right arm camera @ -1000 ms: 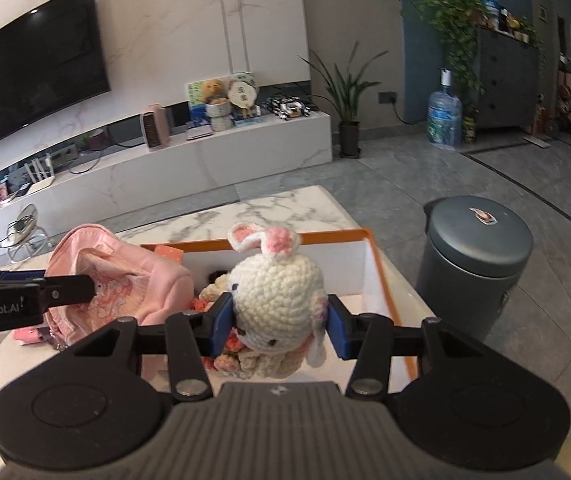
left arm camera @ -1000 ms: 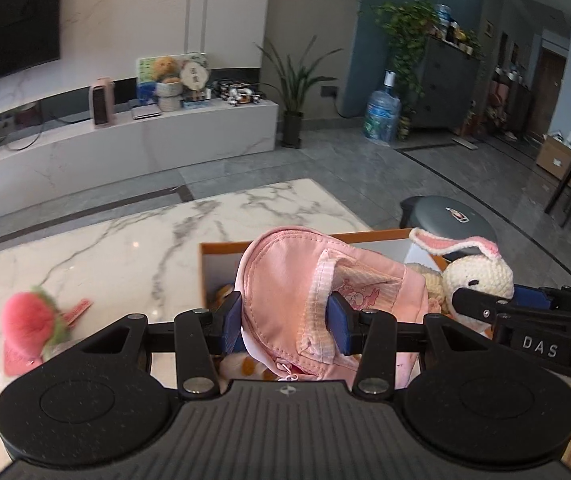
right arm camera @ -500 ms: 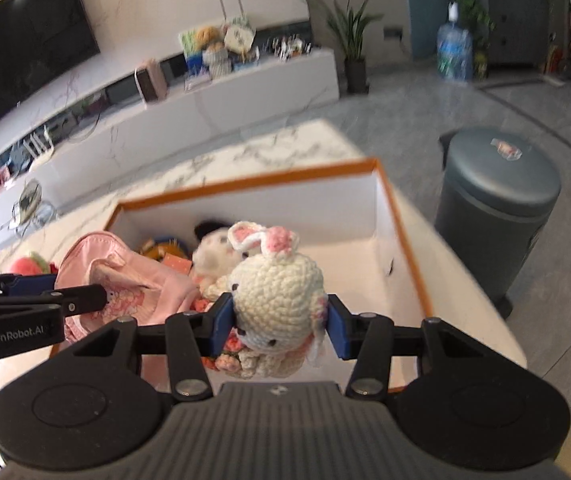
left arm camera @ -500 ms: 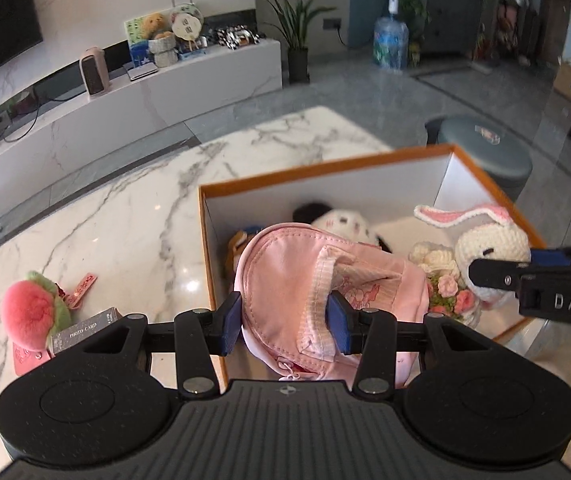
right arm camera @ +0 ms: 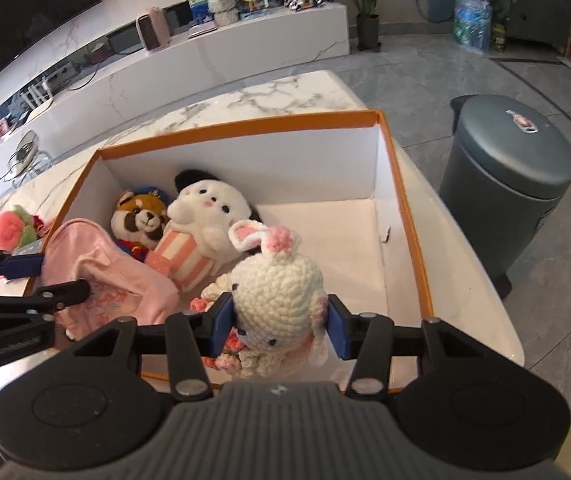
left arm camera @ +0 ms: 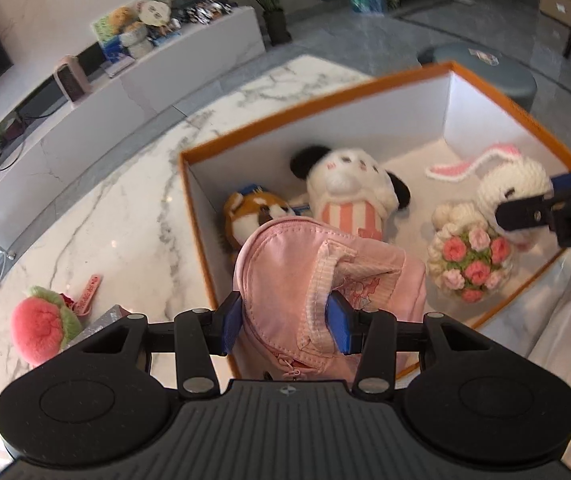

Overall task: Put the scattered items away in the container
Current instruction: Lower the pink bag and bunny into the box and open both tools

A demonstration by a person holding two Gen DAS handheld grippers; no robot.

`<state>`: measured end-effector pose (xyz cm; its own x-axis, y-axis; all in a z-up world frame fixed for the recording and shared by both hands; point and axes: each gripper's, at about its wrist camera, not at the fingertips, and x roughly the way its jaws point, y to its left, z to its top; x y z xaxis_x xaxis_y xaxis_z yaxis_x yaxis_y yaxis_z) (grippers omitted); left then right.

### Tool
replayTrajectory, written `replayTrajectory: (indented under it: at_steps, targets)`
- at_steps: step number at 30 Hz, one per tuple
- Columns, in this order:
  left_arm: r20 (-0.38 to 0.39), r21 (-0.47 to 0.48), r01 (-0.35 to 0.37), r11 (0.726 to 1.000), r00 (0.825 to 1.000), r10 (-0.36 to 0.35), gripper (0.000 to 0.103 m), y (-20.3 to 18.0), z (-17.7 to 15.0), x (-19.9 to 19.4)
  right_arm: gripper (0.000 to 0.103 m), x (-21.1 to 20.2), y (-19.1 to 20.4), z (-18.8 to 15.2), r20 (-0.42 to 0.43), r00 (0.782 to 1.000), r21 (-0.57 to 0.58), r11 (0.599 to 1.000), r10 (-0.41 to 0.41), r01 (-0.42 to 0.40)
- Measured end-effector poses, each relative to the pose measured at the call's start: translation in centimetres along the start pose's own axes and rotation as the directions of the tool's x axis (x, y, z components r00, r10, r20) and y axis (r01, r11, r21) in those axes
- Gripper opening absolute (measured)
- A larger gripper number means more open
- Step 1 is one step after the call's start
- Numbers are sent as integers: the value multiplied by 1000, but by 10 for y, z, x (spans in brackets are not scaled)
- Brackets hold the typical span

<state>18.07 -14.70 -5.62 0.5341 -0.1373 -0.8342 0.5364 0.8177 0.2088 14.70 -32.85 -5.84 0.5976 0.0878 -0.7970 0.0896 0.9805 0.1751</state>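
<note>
Tilting downward over box (right arm camera: 245,126): left gripper (left arm camera: 287,316) clamping pouch (left arm camera: 285,264), right gripper (right arm camera: 281,326) bunny (right arm camera: 277,292).

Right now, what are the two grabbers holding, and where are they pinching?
The left gripper pinches the pink bag across its front near the strap. The right gripper squeezes the crochet bunny by the sides of its head.

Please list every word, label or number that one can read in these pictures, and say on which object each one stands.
"GenRobot.AI", faint: on the side of the left gripper, in the right wrist view.
Pink tag: it has lettering, too small to read.
Sticker on the grey bin: blurred, unreadable.
Label on the water bottle: too small to read.
</note>
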Motion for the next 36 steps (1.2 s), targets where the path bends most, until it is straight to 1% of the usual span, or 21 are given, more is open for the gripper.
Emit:
replayTrajectory:
  at_steps: [3,6,9,12,16,19,21,23,27,28,29,32,35,36]
  targets:
    - [-9,8,11,1000,1000,-11,54,-2,1,4,52,2,4,1,-25,999,-20,999,38,-38]
    - [-20,22,17,1000,1000,-16,54,-2,2,5,52,7,14,0,-39,999,-67,998,20,-22]
    - [-25,52,12,999,1000,-11,55,-2,3,5,52,12,20,-1,-64,998,-88,996,22,-27]
    - [-42,57,28,998,999,-26,59,0,7,8,52,16,22,0,-80,997,-100,995,23,-31]
    - [-48,65,17,998,999,-14,65,-1,9,9,52,19,27,1,-90,996,-120,992,21,-32]
    - [-46,47,41,998,998,-39,68,1,8,6,52,19,31,0,-90,996,-143,989,15,-27]
    - [-39,21,61,998,997,-61,69,4,8,2,52,19,32,0,-92,996,-152,988,14,-27]
    - [-20,2,65,998,998,-65,69,7,7,-3,52,20,32,1,-93,996,-150,988,13,-27]
    - [47,-14,83,996,995,-82,68,12,10,-19,53,20,32,2,-88,996,-152,988,2,-15]
    - [63,-16,87,996,994,-86,59,14,11,-21,53,19,32,3,-85,996,-152,988,-2,-11]
    - [72,-19,93,996,993,-91,46,15,11,-23,53,18,31,4,-81,997,-151,989,-8,-5]
    - [65,-27,111,993,992,-109,33,16,13,-19,53,14,29,7,-66,998,-148,989,-21,11]
    - [35,-31,118,992,992,-117,24,15,11,-8,53,13,29,9,-76,997,-139,990,7,-17]
    - [24,-35,128,991,992,-127,22,15,10,-4,53,13,30,9,-83,996,-140,990,15,-26]
